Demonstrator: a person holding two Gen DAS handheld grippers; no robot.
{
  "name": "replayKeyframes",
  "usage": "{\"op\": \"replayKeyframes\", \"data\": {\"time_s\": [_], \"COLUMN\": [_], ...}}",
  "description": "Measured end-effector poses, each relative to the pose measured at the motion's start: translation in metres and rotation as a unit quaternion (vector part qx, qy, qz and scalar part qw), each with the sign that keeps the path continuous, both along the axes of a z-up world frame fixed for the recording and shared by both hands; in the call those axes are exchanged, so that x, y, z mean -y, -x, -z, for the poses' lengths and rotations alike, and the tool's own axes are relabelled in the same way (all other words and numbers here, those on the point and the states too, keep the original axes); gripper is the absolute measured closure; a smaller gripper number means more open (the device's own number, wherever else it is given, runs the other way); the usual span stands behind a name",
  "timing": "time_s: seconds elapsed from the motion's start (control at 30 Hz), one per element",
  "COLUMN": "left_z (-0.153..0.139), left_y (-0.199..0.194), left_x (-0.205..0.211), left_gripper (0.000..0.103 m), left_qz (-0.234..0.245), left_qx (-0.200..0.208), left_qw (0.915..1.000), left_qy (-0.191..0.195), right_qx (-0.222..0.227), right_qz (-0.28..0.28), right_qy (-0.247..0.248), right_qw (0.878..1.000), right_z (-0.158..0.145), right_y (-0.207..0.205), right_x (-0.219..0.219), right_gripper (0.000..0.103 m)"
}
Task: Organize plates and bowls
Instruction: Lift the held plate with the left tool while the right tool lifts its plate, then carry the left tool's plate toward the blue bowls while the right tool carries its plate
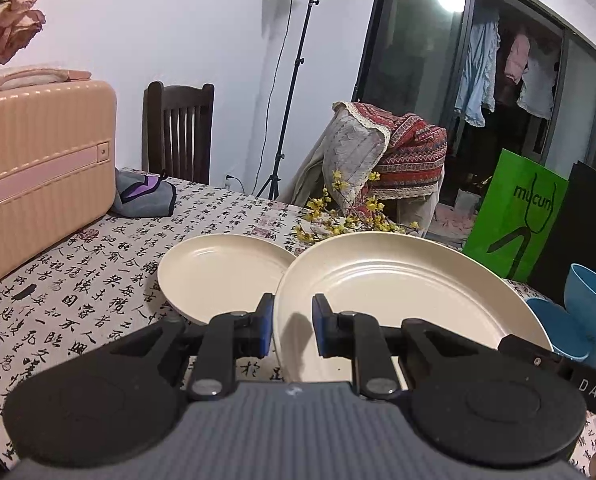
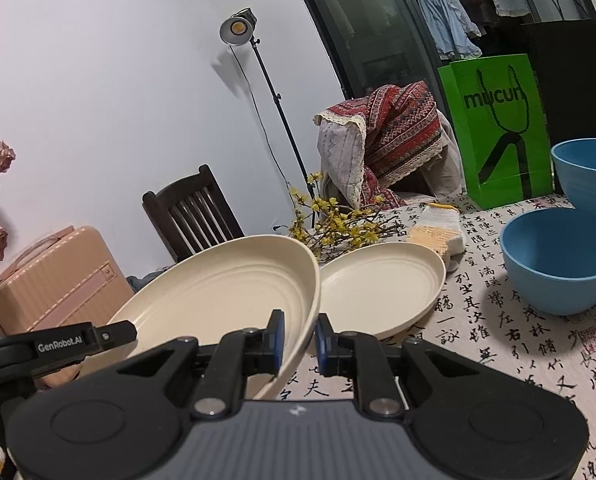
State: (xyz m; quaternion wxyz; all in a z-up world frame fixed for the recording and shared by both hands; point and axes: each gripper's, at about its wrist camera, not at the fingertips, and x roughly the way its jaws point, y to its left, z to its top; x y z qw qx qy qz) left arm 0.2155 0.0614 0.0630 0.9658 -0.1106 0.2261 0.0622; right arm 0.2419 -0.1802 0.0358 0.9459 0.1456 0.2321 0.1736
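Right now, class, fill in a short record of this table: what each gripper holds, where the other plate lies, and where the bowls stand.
held item: cream plate, lifted and tilted
left gripper: shut on the plate's rim
right gripper: shut on the opposite rim
second cream plate: flat on the calligraphy tablecloth, beyond the held one
blue bowls: nearer one, farther one, both upright, right of the plates
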Motion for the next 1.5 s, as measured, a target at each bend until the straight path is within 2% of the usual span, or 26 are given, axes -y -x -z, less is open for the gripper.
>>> {"op": "replayKeyframes", "data": {"time_s": [0.83, 1.5], "left_z": [0.004, 0.008], "left_y": [0.032, 0.058], "left_x": [0.028, 0.044], "left_gripper": [0.083, 0.083], "left_qz": [0.020, 0.041], "left_qx": [0.003, 0.028], "left_qw": [0.9998, 0.9987], "left_qy": [0.004, 0.013], "right_qx": [0.010, 0.033], "right_qz": [0.017, 0.029], "right_qy": [0.007, 0.000], "right_qw": [1.000, 0.999], "right_z": [-0.002, 0.003], "right_y": [0.041, 0.073], "right_x": [0.027, 0.050], "right_gripper": [0.087, 0.087]}}
